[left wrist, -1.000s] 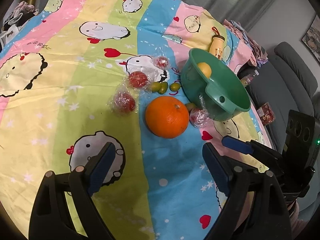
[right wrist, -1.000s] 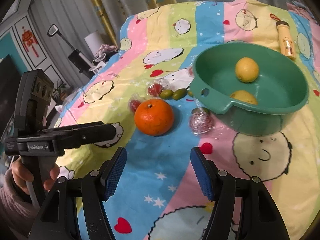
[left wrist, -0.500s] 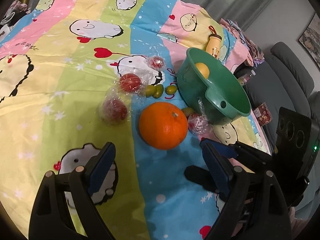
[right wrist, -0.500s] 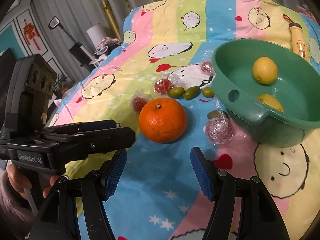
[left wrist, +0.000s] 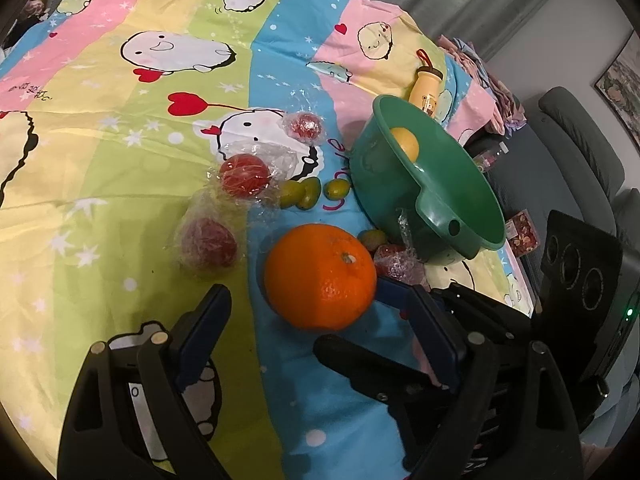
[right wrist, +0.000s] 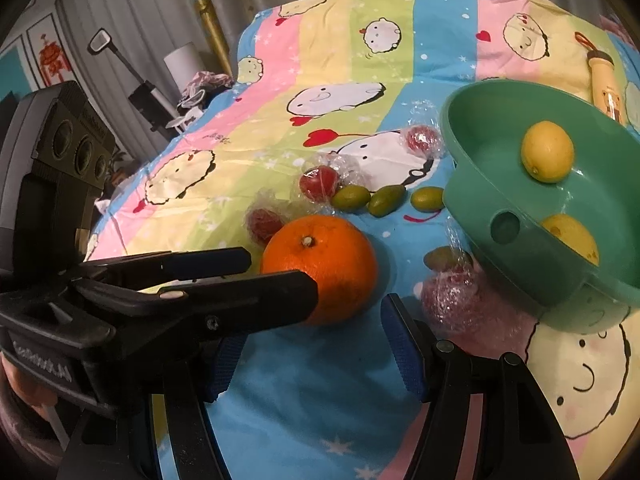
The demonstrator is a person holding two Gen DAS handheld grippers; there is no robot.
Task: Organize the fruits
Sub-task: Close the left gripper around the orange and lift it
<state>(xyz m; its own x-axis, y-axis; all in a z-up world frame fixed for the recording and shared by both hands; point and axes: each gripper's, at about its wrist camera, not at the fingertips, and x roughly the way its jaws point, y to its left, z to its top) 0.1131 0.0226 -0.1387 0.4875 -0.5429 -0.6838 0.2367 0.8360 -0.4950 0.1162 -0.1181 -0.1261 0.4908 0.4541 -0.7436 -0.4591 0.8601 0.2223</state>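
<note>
Spread left gripper (left wrist: 316,344), green basin (right wrist: 476,200), two lemons (right wrist: 547,152)

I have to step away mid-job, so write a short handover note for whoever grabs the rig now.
Left gripper: open, empty, lined up on the orange.
Right gripper: open, empty, facing the same orange.
Done: two lemons in the green basin.
Left on the cloth: orange, four small green fruits, four wrapped red fruits.
Next, probably: grasp the orange and put it in the basin.
</note>
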